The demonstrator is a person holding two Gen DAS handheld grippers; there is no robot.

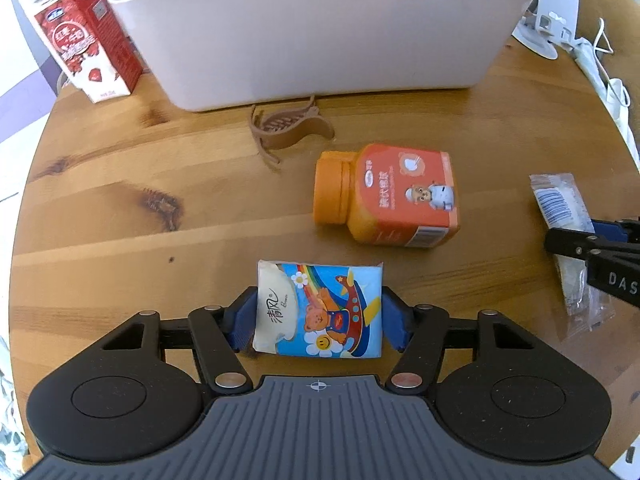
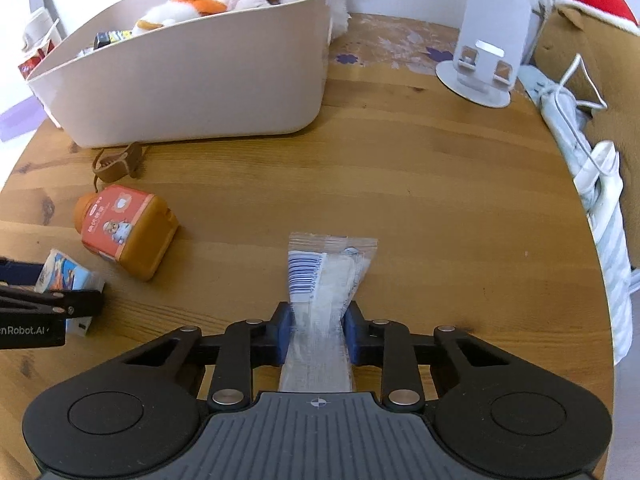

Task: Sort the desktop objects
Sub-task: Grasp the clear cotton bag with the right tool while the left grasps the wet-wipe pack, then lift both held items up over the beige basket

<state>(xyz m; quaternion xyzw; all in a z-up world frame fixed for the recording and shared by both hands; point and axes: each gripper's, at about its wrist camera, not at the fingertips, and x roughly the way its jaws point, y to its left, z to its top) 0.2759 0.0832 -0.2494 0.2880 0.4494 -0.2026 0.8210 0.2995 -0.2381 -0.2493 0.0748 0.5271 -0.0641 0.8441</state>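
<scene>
My left gripper (image 1: 319,320) is shut on a tissue pack (image 1: 320,310) printed with a cartoon bear and plane; the pack also shows in the right wrist view (image 2: 66,276). My right gripper (image 2: 317,330) is shut on a clear plastic packet (image 2: 326,280) with a barcode, seen at the right edge in the left wrist view (image 1: 560,208). An orange bottle (image 1: 388,196) lies on its side on the wooden table (image 1: 160,168), and it also shows in the right wrist view (image 2: 128,230). A brown hair claw (image 1: 284,126) lies in front of the beige bin (image 1: 304,36).
The bin (image 2: 192,76) holds plush toys (image 2: 224,4) and other items. A red milk carton (image 1: 84,40) stands left of it. A white stand (image 2: 486,52) stands at the back right. A power strip with white cables (image 2: 580,148) lies along the right table edge.
</scene>
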